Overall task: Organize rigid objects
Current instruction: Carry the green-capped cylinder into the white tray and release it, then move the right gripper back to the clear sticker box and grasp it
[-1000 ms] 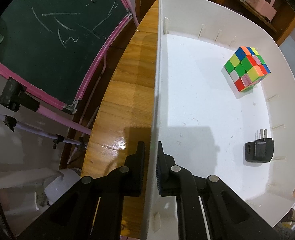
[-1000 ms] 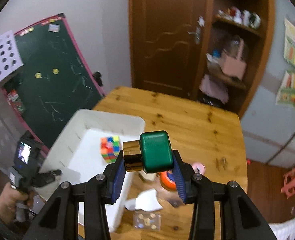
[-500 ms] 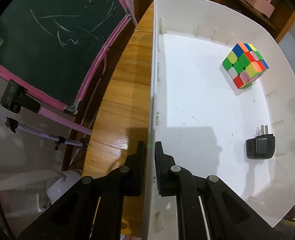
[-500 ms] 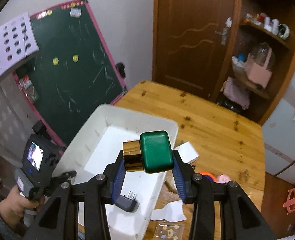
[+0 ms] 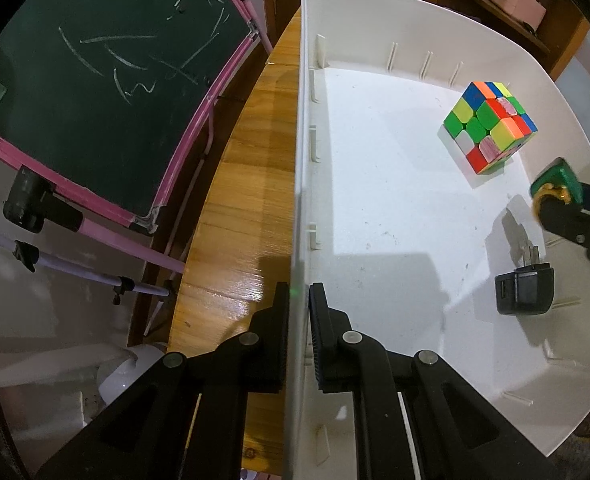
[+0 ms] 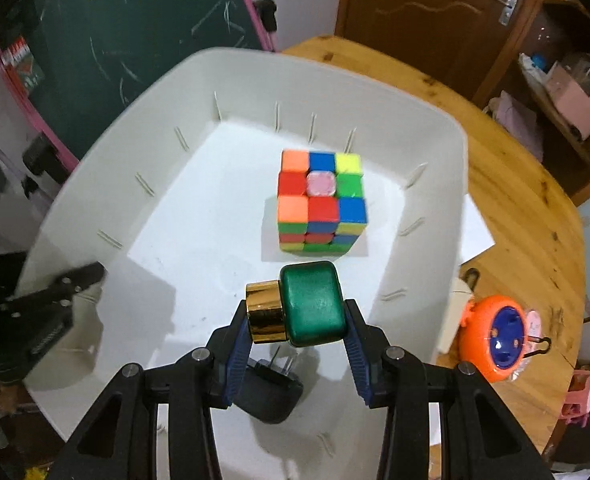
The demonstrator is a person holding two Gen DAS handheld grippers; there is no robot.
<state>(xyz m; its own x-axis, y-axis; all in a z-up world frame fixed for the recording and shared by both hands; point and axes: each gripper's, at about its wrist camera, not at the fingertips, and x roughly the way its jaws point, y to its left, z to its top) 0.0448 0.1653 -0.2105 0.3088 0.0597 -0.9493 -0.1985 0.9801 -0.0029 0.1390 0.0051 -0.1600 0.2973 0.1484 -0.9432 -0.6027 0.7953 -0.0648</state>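
Observation:
My right gripper is shut on a green bottle with a gold cap, held above the floor of a white bin. Inside the bin lie a colourful puzzle cube and a black plug adapter, the adapter partly hidden under my right fingers. My left gripper is shut on the bin's left wall. In the left wrist view the cube sits at the far right, the adapter nearer, and the green bottle enters from the right edge.
The bin stands on a wooden table. An orange round gadget and a white card lie right of the bin. A green chalkboard with pink frame stands left of the table. A door and shelves are behind.
My right gripper has come down with the green bottle from high above the table to just over the bin's floor, near the cube and adapter. The left gripper has kept its hold.

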